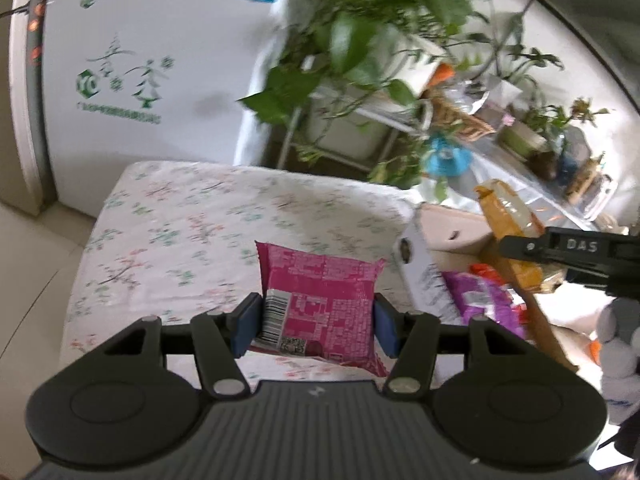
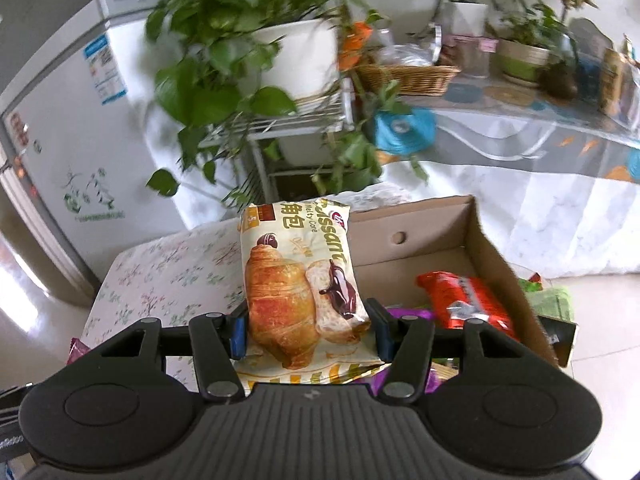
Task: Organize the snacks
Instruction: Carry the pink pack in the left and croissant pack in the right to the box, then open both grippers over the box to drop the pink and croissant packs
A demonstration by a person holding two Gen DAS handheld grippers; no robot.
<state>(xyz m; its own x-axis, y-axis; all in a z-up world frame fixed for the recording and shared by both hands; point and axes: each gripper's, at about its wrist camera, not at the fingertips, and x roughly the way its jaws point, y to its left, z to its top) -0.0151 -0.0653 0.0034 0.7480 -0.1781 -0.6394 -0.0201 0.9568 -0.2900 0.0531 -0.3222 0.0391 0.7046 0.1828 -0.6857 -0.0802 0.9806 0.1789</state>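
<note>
A floral tablecloth (image 1: 192,216) covers the table; a cardboard box (image 2: 472,236) (snacks already inside) sits at its edge. The right gripper (image 2: 308,330) clamps a croissant packet (image 2: 300,280) above the table beside the box, and the left gripper (image 1: 316,326) clamps a pink snack packet (image 1: 320,280) above the cloth.

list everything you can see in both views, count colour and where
pink snack packet: 1, magenta, between the left gripper's pads
croissant packet: 1, cream with a golden croissant print, between the right gripper's pads
cardboard box: 1, brown, open, on the right end of the table
red snack packet: 1, red-orange, inside the box
purple snack packet: 1, purple, inside the box
table: 1, white floral cloth, below both grippers
fridge: 1, white with green print, behind the table on the left
potted plants: several, green, on a rack and a far table
wicker basket: 1, tan, far table
left gripper: 1, black, blue pads
right gripper: 1, black, blue pads
</note>
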